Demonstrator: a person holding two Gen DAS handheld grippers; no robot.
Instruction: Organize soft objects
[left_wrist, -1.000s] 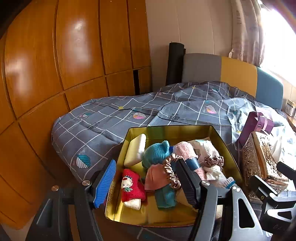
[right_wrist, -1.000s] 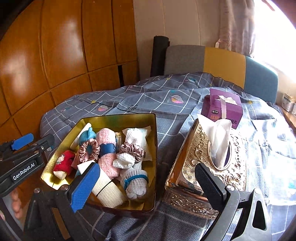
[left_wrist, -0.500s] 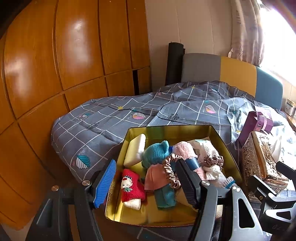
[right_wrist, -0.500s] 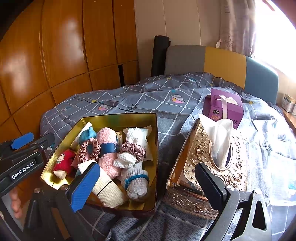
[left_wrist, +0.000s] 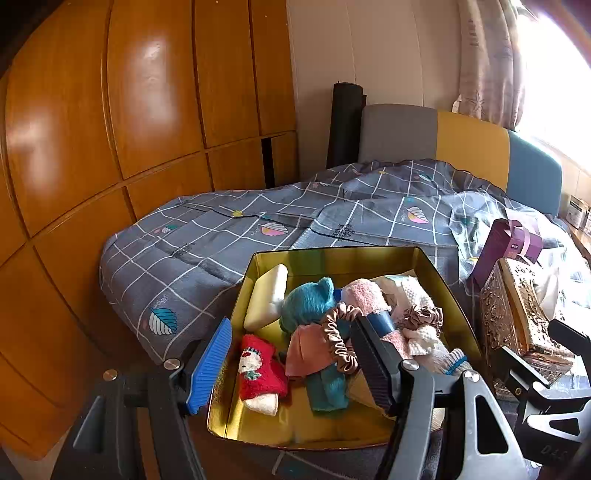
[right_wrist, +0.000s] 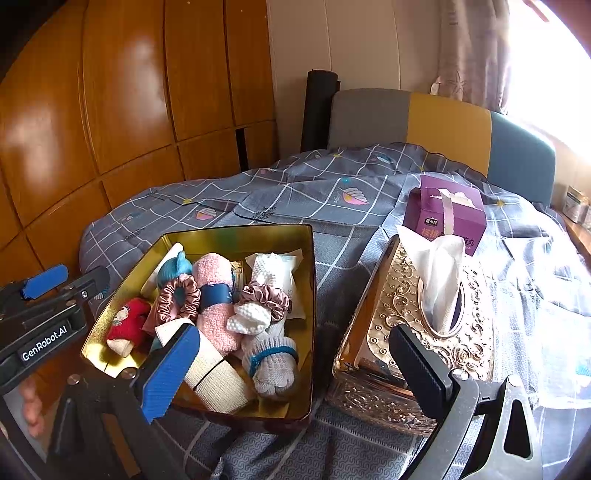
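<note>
1. Soft objects fill a gold tin (right_wrist: 310, 280) that sits on the grey checked bedspread (right_wrist: 332, 199), near the bed's front edge and beside the wooden wardrobe (right_wrist: 110, 92).
2. At the tin's left end lies a red sock with a cartoon face (left_wrist: 260, 365); its lower part is white and partly tucked under.
3. Behind it, a cream pad (left_wrist: 267, 295) leans on the tin's left wall, and a teal fuzzy sock (left_wrist: 308, 299) overlaps it.
4. The left gripper (left_wrist: 291, 363) hovers over the tin with its jaws spread wide and nothing between the pads; its dark finger (left_wrist: 373, 363) hides part of the pile.
5. A pink scrunchie (right_wrist: 177, 299) rests against a pink sock with a blue band (right_wrist: 214, 295); what lies beneath them is hard to make out.
6. Further right, a mauve scrunchie (right_wrist: 266, 297) lies on white knitted pieces, and a grey sock roll with a teal band (right_wrist: 273, 360) sits at the front.
7. A beige roll (right_wrist: 214, 373) is partly covered by the blue finger (right_wrist: 170, 373) of the right gripper (right_wrist: 295, 369), whose jaws stand wide apart and hold nothing.
8. Just right of the tin stands an ornate gold tissue box (right_wrist: 391, 321) with a tissue sticking up; its near corner is hidden behind the black finger.
9. Behind it sits a purple carton (right_wrist: 443, 218), its print too small to read.
</note>
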